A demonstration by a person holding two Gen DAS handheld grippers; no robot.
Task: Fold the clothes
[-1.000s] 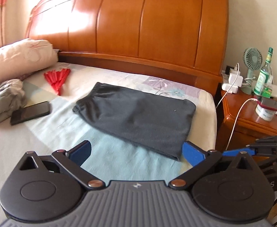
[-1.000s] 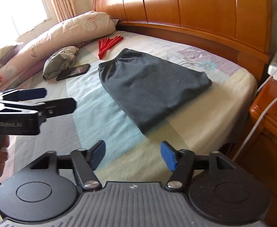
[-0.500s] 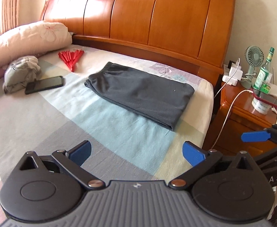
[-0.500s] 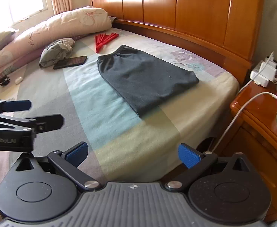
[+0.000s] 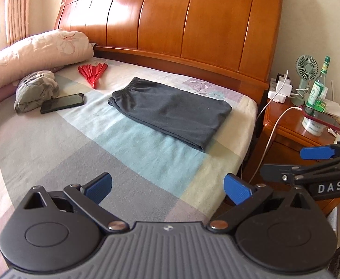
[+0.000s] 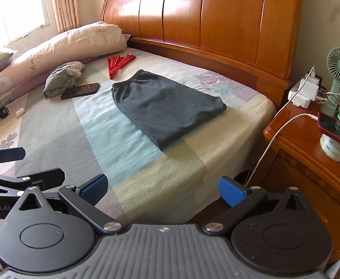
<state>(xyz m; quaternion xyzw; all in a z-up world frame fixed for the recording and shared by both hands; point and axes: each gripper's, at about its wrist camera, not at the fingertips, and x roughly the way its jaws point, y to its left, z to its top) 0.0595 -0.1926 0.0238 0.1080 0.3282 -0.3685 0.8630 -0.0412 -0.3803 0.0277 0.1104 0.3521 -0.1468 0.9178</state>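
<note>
Folded dark shorts (image 5: 170, 109) on a bed (image 5: 132, 153).
Left claw (image 5: 167, 188) and right claw (image 6: 163, 190) both gape wide, empty, well short of the shorts.

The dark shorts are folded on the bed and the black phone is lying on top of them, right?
Not quite. The dark shorts are folded on the bed, but the black phone lies apart from them, on the sheet beside a grey bundle, as the right wrist view shows.

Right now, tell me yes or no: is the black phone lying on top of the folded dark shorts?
No, the black phone lies on the bedsheet beside a bundled grey cloth, clear of the folded dark shorts.
</note>
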